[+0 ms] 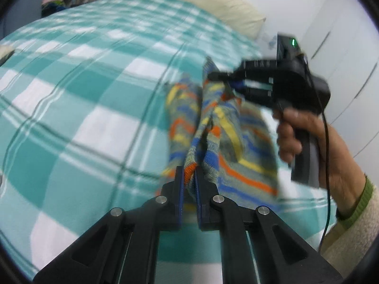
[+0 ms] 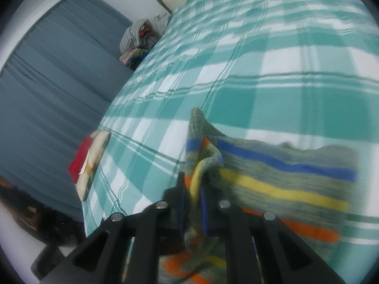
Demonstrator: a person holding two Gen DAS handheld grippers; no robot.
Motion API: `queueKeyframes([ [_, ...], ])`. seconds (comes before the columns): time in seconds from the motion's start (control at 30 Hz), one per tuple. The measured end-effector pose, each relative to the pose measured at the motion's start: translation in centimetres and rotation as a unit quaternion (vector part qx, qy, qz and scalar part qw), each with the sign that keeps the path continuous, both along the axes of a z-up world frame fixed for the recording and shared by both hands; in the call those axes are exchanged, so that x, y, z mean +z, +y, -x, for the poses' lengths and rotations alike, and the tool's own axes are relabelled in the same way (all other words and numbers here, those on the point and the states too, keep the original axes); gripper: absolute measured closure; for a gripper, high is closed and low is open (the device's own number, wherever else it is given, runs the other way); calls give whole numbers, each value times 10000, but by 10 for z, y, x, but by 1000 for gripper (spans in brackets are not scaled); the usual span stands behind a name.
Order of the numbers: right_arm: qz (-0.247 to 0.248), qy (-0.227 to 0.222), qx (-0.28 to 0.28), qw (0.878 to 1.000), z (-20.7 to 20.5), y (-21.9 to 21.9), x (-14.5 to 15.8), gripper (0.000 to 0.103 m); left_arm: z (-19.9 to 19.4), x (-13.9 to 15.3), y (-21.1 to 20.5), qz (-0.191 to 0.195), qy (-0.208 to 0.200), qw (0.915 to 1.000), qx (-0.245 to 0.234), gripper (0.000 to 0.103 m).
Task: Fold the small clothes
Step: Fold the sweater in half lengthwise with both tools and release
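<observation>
Both grippers angle downward over the bed [image 1: 83,108]. The left gripper [image 1: 188,177] is clenched on a fold of the striped knit garment [image 1: 236,146]. The right gripper [image 2: 191,196], gripped by a hand [image 1: 298,132] in a cream sleeve [image 1: 355,224], pinches another edge. The garment hangs bunched between them near the bed's edge. A folded cloth pile [image 2: 91,163] lies at a far corner.

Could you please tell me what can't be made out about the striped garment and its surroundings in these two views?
- Striped garment, both wrist views: motion blur and bunching hide what kind of garment it is.
- Clothes pile: too small and blurred.
- Folded items at the bed's edge, right wrist view: blurred, unidentifiable.
</observation>
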State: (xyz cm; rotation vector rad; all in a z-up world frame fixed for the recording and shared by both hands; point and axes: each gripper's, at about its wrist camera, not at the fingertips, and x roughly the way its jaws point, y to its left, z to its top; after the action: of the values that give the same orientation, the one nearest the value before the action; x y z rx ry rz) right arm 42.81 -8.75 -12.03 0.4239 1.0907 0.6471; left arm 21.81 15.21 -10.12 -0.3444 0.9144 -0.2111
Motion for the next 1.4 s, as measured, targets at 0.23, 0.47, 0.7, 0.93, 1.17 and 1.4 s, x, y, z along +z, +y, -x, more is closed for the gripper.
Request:
queueKeyframes([
  [0.23,-374,-241,-24,9990,2,-1,-2,61,2,-6,29,431,164,9982,395,39],
  [0.47,661,-752,30,9950,58,-60,30,61,-31,3,-21,294,45,9993,-235,40],
  [0.7,914,-249,903,9914,149,-50,-35,61,-50,-33,-26,-101,870,9961,26,98],
  [0.93,1072,-802,765,9880,158,-61,3,61,-56,26,-32,-542,387,9971,-371,60],
  [1.17,1180,-814,244,9894,88,-68,12,61,-131,-6,-48,-976,668,9930,-44,75],
  [1.4,1754,-832,206,9808,78,-41,-20,61,-119,-27,6,-794,1100,9893,529,92],
])
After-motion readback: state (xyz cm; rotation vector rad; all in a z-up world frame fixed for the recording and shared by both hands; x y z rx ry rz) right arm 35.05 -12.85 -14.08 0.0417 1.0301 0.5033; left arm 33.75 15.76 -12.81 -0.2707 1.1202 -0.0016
